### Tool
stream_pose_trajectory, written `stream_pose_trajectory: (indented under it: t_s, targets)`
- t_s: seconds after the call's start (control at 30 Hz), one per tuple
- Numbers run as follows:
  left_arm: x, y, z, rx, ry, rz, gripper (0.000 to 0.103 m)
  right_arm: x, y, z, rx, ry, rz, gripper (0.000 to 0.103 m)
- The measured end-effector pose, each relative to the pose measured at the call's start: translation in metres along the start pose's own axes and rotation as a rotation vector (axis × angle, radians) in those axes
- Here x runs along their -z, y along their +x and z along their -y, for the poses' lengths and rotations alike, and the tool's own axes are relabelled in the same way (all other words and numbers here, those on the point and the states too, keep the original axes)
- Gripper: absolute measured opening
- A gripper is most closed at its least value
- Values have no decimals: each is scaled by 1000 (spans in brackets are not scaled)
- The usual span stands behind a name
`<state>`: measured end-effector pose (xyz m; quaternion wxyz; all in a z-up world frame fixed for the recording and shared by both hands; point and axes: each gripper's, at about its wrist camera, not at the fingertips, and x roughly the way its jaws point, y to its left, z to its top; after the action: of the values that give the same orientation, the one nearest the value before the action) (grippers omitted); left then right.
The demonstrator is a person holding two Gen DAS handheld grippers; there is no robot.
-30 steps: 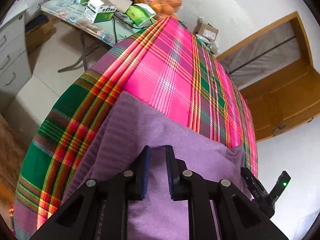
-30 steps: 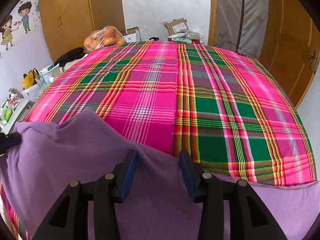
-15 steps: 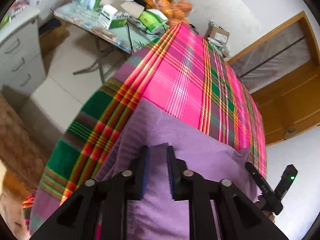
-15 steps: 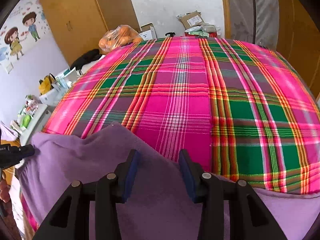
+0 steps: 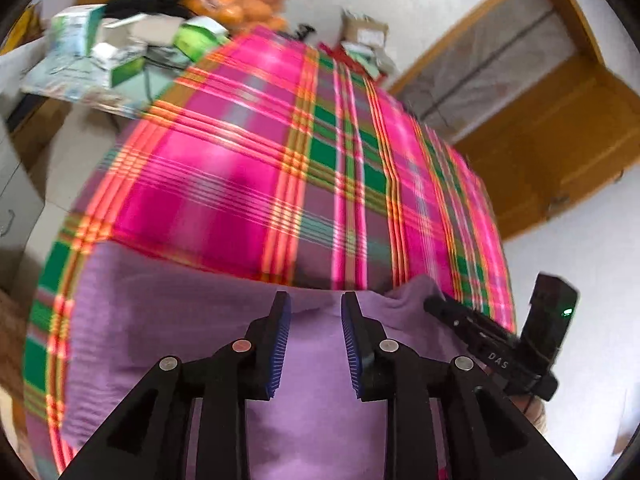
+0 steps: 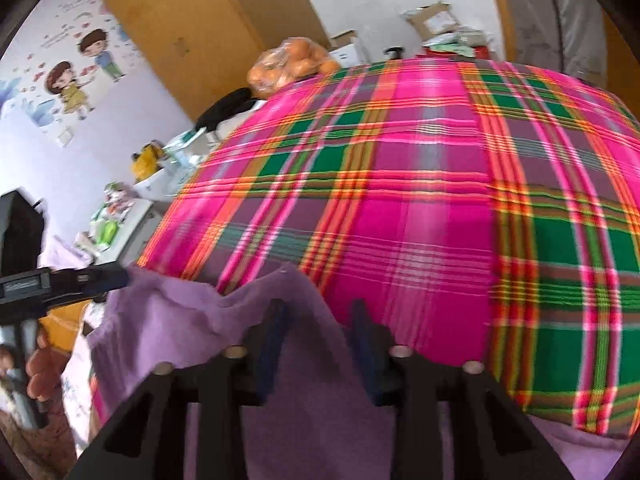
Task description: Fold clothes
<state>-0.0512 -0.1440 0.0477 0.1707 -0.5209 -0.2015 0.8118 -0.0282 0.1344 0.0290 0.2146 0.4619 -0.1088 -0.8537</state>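
Note:
A purple garment (image 5: 168, 320) lies at the near edge of a table under a pink, green and orange plaid cloth (image 5: 248, 184). My left gripper (image 5: 314, 312) hovers over the garment with its jaws apart and nothing between them. The right gripper also shows at the right of this view (image 5: 436, 304), touching the garment's raised corner. In the right wrist view my right gripper (image 6: 318, 312) has purple fabric (image 6: 312, 400) draped between its fingers; the jaws stand apart. The left gripper shows at the left edge (image 6: 116, 278) by the garment's far corner.
A side table (image 5: 100, 76) with boxes stands to the left of the plaid table. A bag of oranges (image 6: 292, 60) and cardboard boxes (image 6: 432, 20) sit beyond the far edge. Wooden doors (image 5: 560, 128) stand to the right.
My left gripper's jaws have opened from a narrow grip on the fabric. Both views have swung and tilted; the garment has bunched up closer to the table's near edge.

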Motion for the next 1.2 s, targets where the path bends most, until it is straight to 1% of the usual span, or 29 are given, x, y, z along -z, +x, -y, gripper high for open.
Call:
stream_pose_trajectory:
  t_s: [0.03,0.07,0.1,0.17,0.33,0.5,0.63,0.77,0.83,0.87,0.9,0.97,1.0,1.1,1.2]
  targets:
    - [-2,7,4,3,11,-17,27,0,0,-1,-2,-12,0,17]
    - [-5,12,8,7,17,-30,27,0,-2,-2,-5,-21,0,10]
    - [-7,18,11,10,19,-41,27,1,-4,-3,-9,-31,1,6]
    - [-12,28,18,17,24,-64,27,3,-7,-5,-17,-50,1,4]
    - [-17,45,31,27,48,-97,27,13,-20,-15,-95,-65,21,3]
    - [-14,61,41,39,67,-137,27,33,-28,-22,-150,-66,-18,3]
    - [-10,69,47,37,83,-158,27,41,-26,-22,-169,-55,-42,3]
    - [-7,75,50,34,96,-178,27,38,-22,-20,-173,-45,-59,6]
    - [-5,77,48,31,95,-187,27,33,-21,-17,-194,-25,-61,12]
    - [-4,78,46,32,88,-190,27,30,-19,-15,-204,-12,-66,17]
    - [-4,77,46,33,81,-191,27,28,-16,-12,-212,1,-72,19]
    - [-6,76,46,38,74,-189,27,26,-13,-12,-206,7,-81,19]
    - [-8,75,48,43,78,-187,27,26,-11,-12,-202,8,-86,21]
    - [-10,75,58,54,114,-188,27,29,-20,-16,-219,-23,-75,22]
    - [-12,80,67,57,137,-212,27,27,-24,-12,-212,-14,-66,22]
